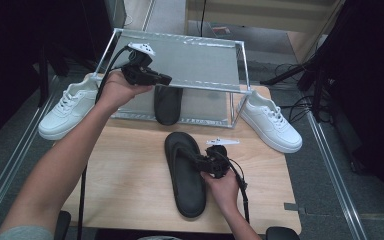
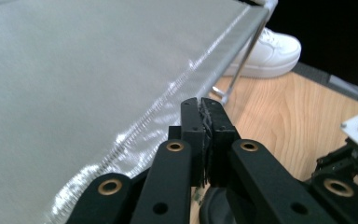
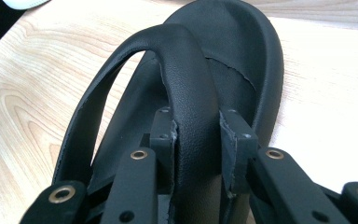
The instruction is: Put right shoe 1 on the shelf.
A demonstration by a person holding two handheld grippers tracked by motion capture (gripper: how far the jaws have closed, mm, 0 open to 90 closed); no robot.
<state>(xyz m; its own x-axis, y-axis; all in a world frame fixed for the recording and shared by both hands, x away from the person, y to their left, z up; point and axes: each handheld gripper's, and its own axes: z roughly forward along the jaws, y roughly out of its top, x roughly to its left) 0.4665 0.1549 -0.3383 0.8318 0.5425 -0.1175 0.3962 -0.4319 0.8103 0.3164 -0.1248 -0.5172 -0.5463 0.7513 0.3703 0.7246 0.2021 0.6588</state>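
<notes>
**One flip-flop racked, one in the grip**

On the wooden table (image 1: 130, 165) stands a two-tier shoe rack (image 1: 180, 60), a white sneaker at either side. One black flip-flop (image 1: 167, 104) already lies on the lower shelf, just below the left tool (image 1: 162, 79), which is clenched and empty. The right tool (image 1: 200, 162) grasps the second flip-flop's strap (image 3: 191, 93); that flip-flop (image 1: 185, 175) lies on the table and, I judge, still needs racking.

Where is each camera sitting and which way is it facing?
High view: above the person's side, looking forward and down on the table; both forearms show.
Left gripper view: rides the left gripper, shut, facing the rack.
Right gripper view: rides the right gripper, gripping the black sandal strap.
Shared: the high view also shows that sandal.
</notes>
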